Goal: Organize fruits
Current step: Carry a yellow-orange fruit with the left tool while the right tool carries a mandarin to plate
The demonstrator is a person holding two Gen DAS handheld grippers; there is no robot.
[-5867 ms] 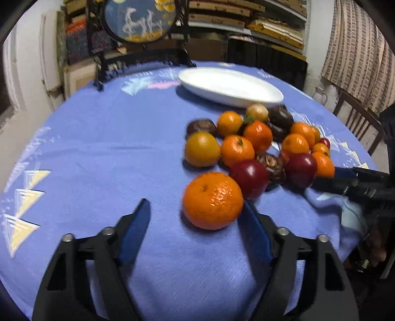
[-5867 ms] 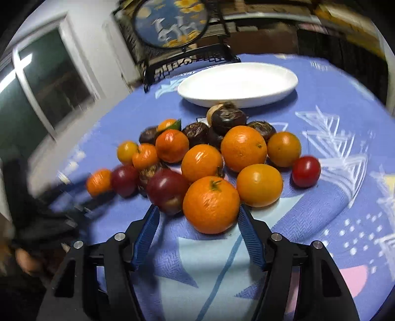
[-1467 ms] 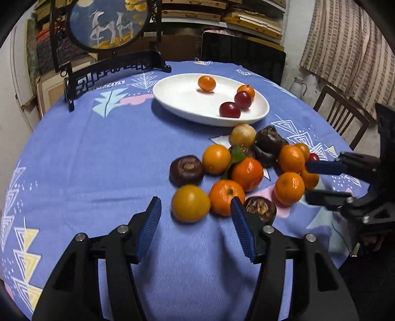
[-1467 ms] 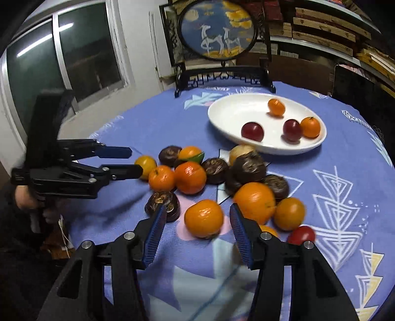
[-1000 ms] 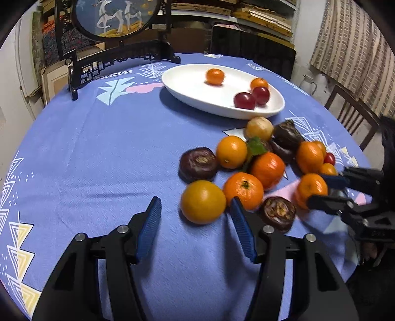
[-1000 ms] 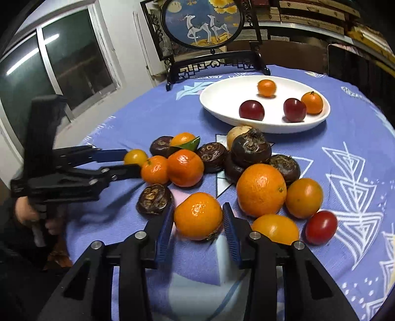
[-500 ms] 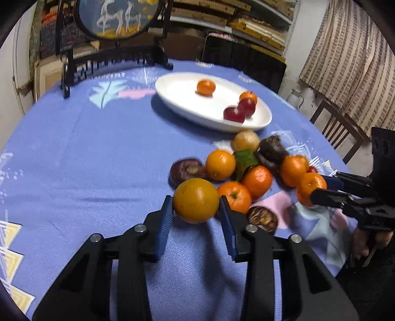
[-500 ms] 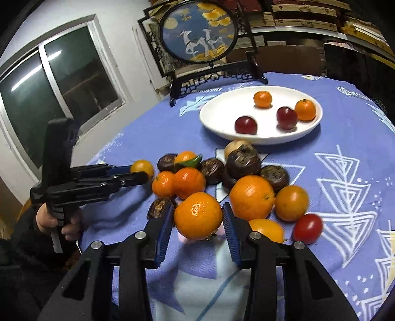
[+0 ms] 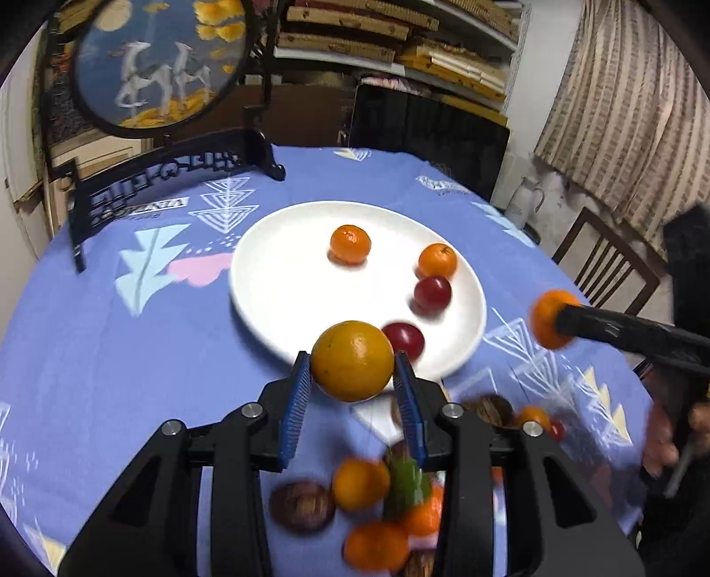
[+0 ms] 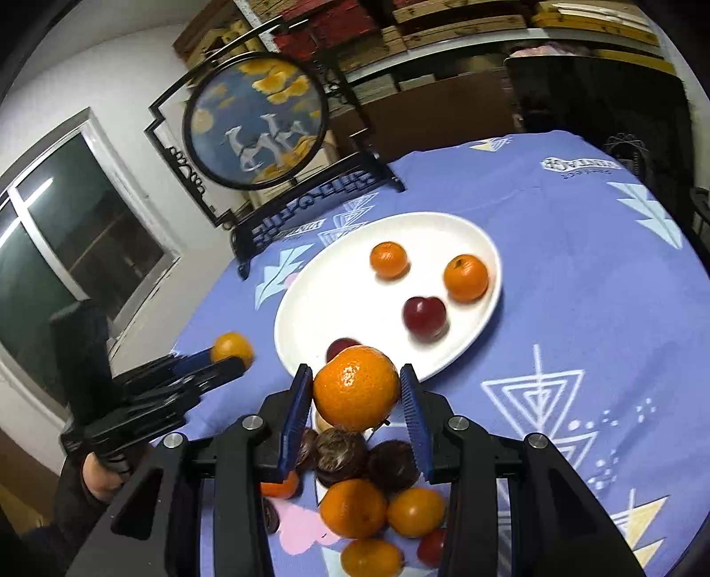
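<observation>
Overhead, shelves [image 9: 390, 35] above blue tablecloth [image 9: 111, 346].

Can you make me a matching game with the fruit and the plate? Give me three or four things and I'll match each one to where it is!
Things:
1. yellow-orange fruit
2. bright orange mandarin
3. dark red plum
4. round picture screen

Places:
A. lying on the white plate
B. held in the right gripper
C. standing behind the plate
D. held in the left gripper

Pairs: 1-D, 2-B, 3-A, 4-C
</observation>
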